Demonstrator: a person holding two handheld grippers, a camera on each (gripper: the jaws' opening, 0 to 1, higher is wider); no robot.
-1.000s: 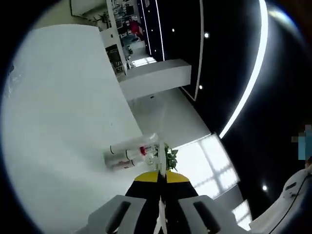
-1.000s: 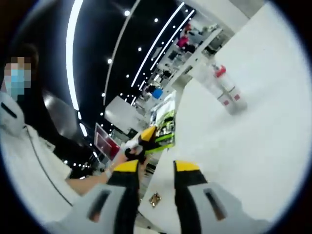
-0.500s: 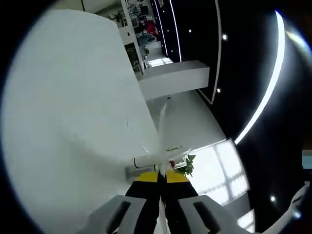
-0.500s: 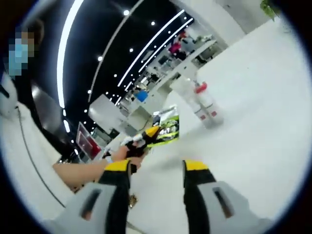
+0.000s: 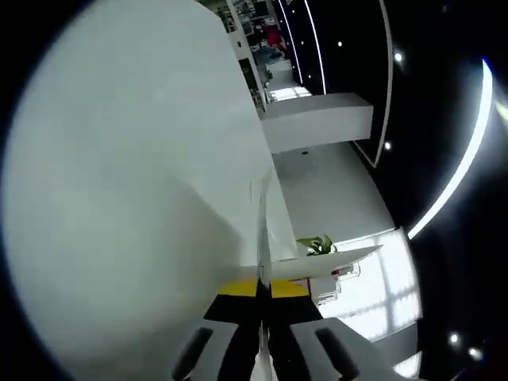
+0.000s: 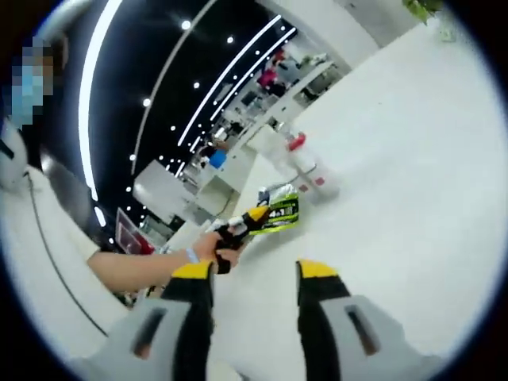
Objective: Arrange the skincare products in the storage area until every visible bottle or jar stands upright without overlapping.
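Ahead of the left gripper's jaws and to their left spreads a broad white tabletop (image 5: 127,175). A small green plant (image 5: 317,244) sits just beyond and right of the jaw tips, with a white counter block (image 5: 317,121) farther ahead. Beyond the right gripper's jaws, distant store shelving (image 6: 274,83) stands under long ceiling light strips (image 6: 238,59) (details too small to read).

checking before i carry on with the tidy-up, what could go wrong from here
1. In the right gripper view, the left hand-held gripper holds a green and white packet close to the clear bottles with a red cap; moving it nearer could topple them.
2. The right hand-held gripper is open and holds nothing, so it is not steadying the bottles.
3. Those bottles stand close together on the white table, so gripping one may nudge its neighbour.
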